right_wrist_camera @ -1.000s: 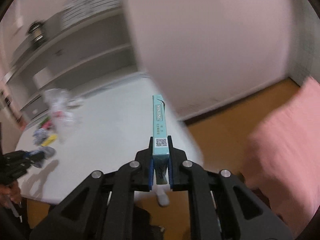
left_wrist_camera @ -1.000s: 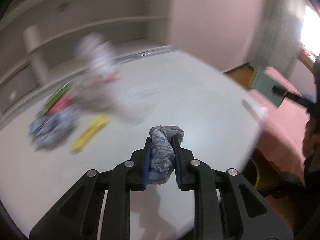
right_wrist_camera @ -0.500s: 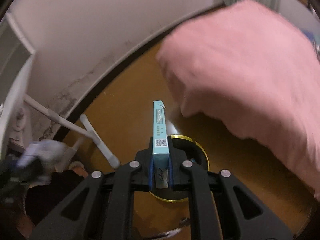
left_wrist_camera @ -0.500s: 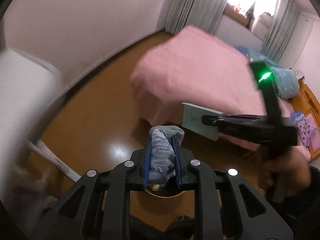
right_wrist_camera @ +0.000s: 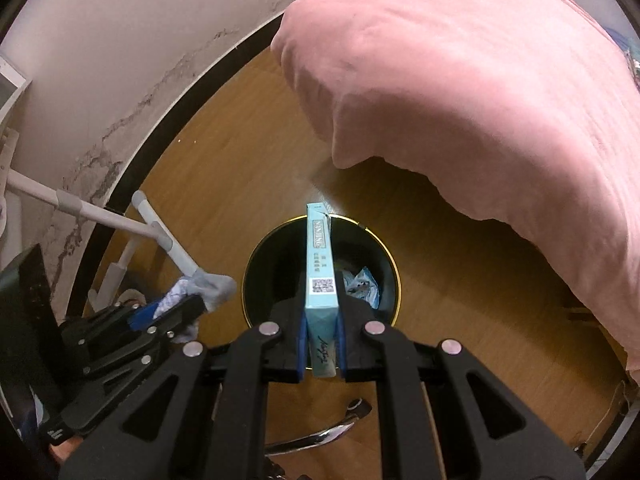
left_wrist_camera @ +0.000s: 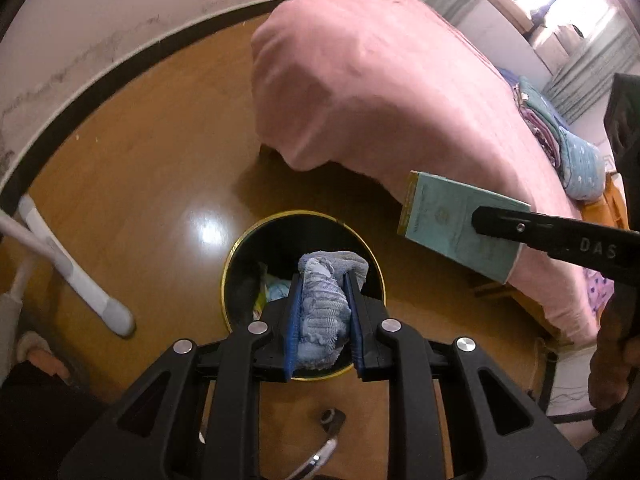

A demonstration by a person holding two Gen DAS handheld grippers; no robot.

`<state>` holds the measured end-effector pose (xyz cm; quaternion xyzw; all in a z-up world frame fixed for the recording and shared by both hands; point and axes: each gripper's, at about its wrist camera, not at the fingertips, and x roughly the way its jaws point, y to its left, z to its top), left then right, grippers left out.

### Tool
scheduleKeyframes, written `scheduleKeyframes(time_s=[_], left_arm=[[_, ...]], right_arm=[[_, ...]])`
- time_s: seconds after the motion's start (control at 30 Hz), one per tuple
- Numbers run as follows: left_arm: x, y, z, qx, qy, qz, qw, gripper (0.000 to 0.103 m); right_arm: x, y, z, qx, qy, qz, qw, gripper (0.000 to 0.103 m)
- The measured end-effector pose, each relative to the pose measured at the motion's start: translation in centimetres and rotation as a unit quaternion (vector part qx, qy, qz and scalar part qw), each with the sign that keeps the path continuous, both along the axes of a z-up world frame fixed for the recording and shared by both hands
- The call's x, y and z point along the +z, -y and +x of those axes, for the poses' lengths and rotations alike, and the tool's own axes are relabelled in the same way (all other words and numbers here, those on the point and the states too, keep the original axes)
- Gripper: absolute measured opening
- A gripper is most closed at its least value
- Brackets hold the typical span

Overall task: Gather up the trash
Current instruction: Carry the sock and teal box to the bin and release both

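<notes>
Both hand-held grippers have swung from the table to over the bin [left_wrist_camera: 362,240], left hand-held gripper [left_wrist_camera: 322,316] pinching a cloth [left_wrist_camera: 324,300], right hand-held gripper [right_wrist_camera: 321,316] a box [right_wrist_camera: 320,264], contents half-hidden.

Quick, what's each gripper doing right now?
Left gripper: closed on a bluish rag, over the bin.
Right gripper: closed on a teal box, also over the bin.

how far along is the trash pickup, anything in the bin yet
Some already done: crumpled wrappers lie inside the black bin. In hand: the left gripper is shut on a blue-grey cloth wad, the right gripper is shut on a teal box, both held above the bin's mouth. Left: release both. Whether more trash remains elsewhere is out of view.
</notes>
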<state>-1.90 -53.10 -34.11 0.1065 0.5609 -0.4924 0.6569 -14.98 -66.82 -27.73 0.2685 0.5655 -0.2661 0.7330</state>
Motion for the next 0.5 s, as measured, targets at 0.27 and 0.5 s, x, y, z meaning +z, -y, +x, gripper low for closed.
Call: scheduleKeyframes(time_s=[0.27, 0.5], left_arm=[[-0.7, 0.8, -0.2, -0.005, -0.004, 0.006, 1.0000, 0.020], [-0.8, 1.1, -0.5, -0.009, -0.004, 0.012, 0.9999, 0.053]], right_arm=[[-0.3, -0.2, 0.1, 0.008, -0.001, 0.005, 1.000, 0.011], [-0.7, -0.5, 0.4, 0.016, -0.010, -0.001, 1.000, 0.026]])
